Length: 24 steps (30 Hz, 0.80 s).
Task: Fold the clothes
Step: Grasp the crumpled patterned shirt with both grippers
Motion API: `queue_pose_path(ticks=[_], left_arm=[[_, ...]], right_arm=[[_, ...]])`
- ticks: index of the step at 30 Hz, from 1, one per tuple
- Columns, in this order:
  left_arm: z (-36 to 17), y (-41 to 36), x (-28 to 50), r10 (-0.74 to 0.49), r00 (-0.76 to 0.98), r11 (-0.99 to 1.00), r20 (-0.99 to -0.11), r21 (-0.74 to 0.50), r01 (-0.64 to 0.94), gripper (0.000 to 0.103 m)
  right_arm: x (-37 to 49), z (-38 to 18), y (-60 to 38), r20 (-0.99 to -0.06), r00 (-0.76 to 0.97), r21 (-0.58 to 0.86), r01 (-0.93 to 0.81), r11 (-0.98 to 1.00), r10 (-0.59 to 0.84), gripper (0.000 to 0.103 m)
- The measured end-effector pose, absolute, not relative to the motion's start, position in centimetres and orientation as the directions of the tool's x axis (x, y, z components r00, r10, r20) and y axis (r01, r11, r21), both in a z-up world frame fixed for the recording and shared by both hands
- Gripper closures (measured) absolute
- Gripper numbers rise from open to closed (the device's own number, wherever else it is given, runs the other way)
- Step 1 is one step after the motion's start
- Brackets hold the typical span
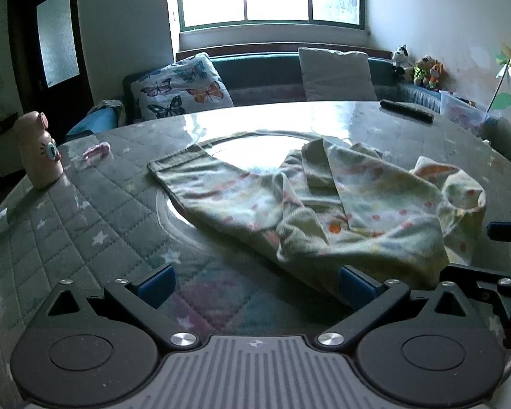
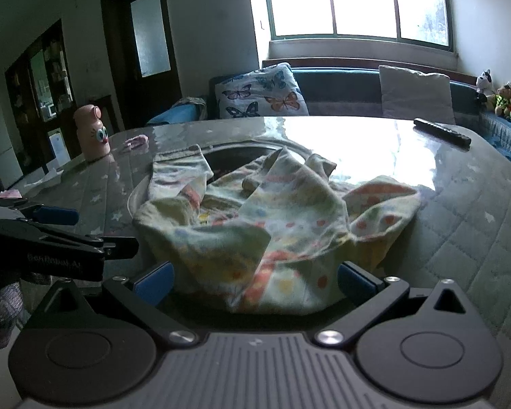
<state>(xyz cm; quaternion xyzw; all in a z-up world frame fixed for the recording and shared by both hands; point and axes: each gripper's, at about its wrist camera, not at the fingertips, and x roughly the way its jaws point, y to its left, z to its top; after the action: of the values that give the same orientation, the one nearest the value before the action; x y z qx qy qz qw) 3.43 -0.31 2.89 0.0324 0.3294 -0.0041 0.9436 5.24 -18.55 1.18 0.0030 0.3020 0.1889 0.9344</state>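
Note:
A pale garment (image 1: 323, 204) printed with coloured dots lies crumpled on the table, one leg or sleeve stretched flat to the left. My left gripper (image 1: 255, 286) is open, just short of the garment's near left edge, with bare table between its fingers. A blue fingertip (image 1: 507, 231) of the right gripper shows at the right edge. In the right wrist view the garment (image 2: 272, 225) bunches up close. My right gripper (image 2: 255, 283) is open, and the cloth's near edge lies between its blue pads. The left gripper's blue finger (image 2: 56, 215) enters from the left.
The table (image 1: 85, 225) has a glossy cover over a quilted star cloth. A pink bottle with cartoon eyes (image 1: 39, 150) and a small pink item (image 1: 97, 151) sit at the far left, a dark remote (image 1: 407, 110) at the far right. Cushions and plush toys line a bench behind.

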Motion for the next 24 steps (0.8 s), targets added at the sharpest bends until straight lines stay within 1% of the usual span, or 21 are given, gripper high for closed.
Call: queue_pose_path(ticks=[6,8,9,11,13,14,16,17,18,19,20,21,22,23,24], left_arm=[[3.6,0.0,4.7,0.009,0.798,0.998,-0.603,0.061,0.035,0.000],[3.8,0.1,5.2,0.003,0.802,0.998,-0.598,0.058,0.040,0.001],[3.9,0.2,5.5,-0.002,0.804,0.998,-0.595,0.055,0.043,0.001],[4.0,0.2,6.0,-0.020,0.807,0.998,-0.591,0.041,0.055,0.004],[4.0,0.2,6.6,-0.042,0.804,0.997,-0.592,0.029,0.073,0.018],[3.9,0.1,6.8,-0.059,0.801,0.996,-0.596,0.021,0.090,0.020],[3.6,0.0,7.3,-0.100,0.790,0.992,-0.605,0.005,0.129,0.025],[3.3,-0.1,7.5,-0.117,0.784,0.989,-0.610,-0.002,0.146,0.027],[3.0,-0.2,7.8,-0.131,0.773,0.987,-0.620,-0.011,0.158,0.035],[2.7,-0.2,8.0,-0.152,0.763,0.984,-0.628,-0.026,0.175,0.047],[2.5,-0.2,8.0,-0.172,0.754,0.981,-0.634,-0.042,0.188,0.052],[2.3,-0.1,8.2,-0.193,0.742,0.977,-0.642,-0.060,0.202,0.060],[2.1,-0.1,8.2,-0.209,0.735,0.974,-0.645,-0.072,0.214,0.071],[1.9,-0.1,8.0,-0.218,0.731,0.972,-0.646,-0.078,0.221,0.076],[1.9,0.0,7.8,-0.220,0.735,0.972,-0.642,-0.078,0.223,0.080]], right_arm=[[6.6,2.1,-18.7,-0.551,0.756,0.117,-0.349,0.930,0.353,0.001],[7.2,2.2,-18.6,-0.551,0.751,0.129,-0.354,0.926,0.364,0.003],[7.5,2.2,-18.5,-0.551,0.747,0.139,-0.358,0.923,0.372,0.007],[8.1,2.1,-18.3,-0.556,0.732,0.158,-0.371,0.915,0.393,0.009],[8.7,1.8,-18.0,-0.564,0.716,0.172,-0.385,0.907,0.411,0.020],[8.9,1.7,-17.8,-0.567,0.708,0.178,-0.393,0.902,0.420,0.022],[9.3,1.4,-17.5,-0.575,0.692,0.189,-0.408,0.893,0.438,0.031],[9.5,1.2,-17.3,-0.578,0.683,0.195,-0.415,0.889,0.446,0.033],[9.6,1.1,-17.2,-0.582,0.674,0.201,-0.422,0.884,0.455,0.037],[9.8,1.0,-17.0,-0.585,0.667,0.203,-0.431,0.879,0.462,0.042],[9.8,1.0,-16.8,-0.588,0.660,0.201,-0.442,0.874,0.468,0.046],[9.9,1.0,-16.7,-0.590,0.653,0.200,-0.451,0.870,0.474,0.052],[9.9,1.0,-16.6,-0.591,0.648,0.200,-0.459,0.865,0.481,0.059],[9.8,1.0,-16.6,-0.589,0.644,0.203,-0.467,0.861,0.488,0.064],[9.8,1.2,-16.7,-0.585,0.642,0.206,-0.473,0.856,0.496,0.070]])
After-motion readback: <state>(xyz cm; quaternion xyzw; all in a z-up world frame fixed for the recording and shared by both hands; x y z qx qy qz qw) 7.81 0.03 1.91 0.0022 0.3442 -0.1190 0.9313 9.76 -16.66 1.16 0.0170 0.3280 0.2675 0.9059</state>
